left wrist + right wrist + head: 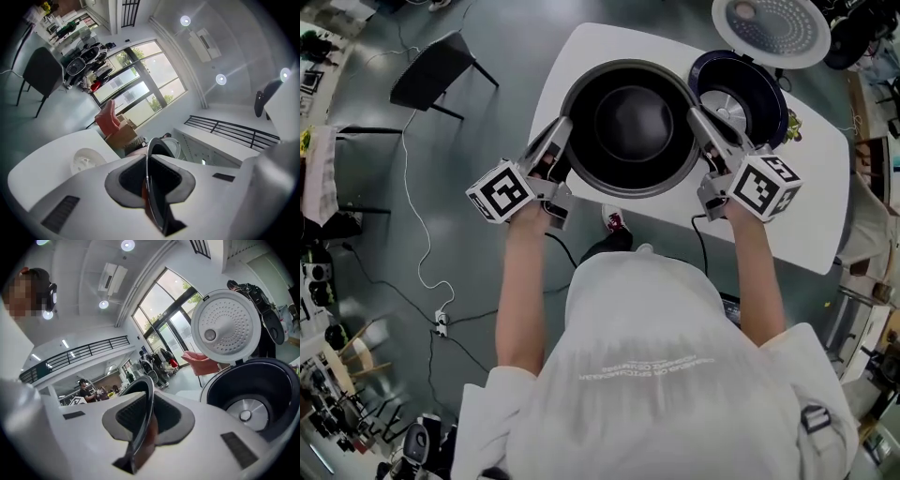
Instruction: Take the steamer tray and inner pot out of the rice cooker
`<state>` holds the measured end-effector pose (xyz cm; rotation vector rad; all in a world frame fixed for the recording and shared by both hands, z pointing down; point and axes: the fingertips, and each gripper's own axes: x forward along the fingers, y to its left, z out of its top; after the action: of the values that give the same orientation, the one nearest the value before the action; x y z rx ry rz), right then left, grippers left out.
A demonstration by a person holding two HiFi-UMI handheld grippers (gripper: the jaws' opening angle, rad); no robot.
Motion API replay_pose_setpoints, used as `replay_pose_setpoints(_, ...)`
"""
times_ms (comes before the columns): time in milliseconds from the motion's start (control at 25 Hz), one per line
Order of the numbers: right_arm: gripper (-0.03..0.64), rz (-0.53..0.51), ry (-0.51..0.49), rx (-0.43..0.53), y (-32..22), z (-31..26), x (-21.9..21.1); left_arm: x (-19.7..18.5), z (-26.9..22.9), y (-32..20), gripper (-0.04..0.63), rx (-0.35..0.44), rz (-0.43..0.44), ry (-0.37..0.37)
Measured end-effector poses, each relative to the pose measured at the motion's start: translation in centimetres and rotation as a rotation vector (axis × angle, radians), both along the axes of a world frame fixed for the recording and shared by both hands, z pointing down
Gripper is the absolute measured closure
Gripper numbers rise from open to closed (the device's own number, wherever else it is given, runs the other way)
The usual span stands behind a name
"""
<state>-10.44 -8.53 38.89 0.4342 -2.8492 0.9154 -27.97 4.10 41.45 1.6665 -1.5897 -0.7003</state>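
Note:
The dark inner pot (630,127) hangs above the white table (811,187), just left of the open rice cooker (773,98). My left gripper (562,141) is shut on the pot's left rim and my right gripper (698,127) is shut on its right rim. In the left gripper view the thin rim (150,159) runs between the pads of the left gripper (149,180); a white round steamer tray (86,161) lies on the table beyond. In the right gripper view the rim (149,394) sits in the right gripper (147,420), with the cooker's empty body (253,390) to the right.
The cooker's white lid (769,28) stands raised at the back right. A black chair (431,70) stands on the grey floor to the left, with a white cable (412,225) trailing near it. The table's near edge lies just beyond my hands.

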Motion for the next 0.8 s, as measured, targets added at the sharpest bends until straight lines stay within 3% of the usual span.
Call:
replay_pose_setpoints(360, 0.552, -0.054, 0.09, -0.073, 5.8, 6.1, 3.1, 3.9, 4.3, 6.7, 0.555, -0.128, -0.014, 0.016)
replay_pose_setpoints(800, 0.552, -0.075, 0.119, -0.228, 10.1, 11.6, 1.5, 2.6, 10.0, 11.5, 0.554, -0.221, -0.046, 0.106)
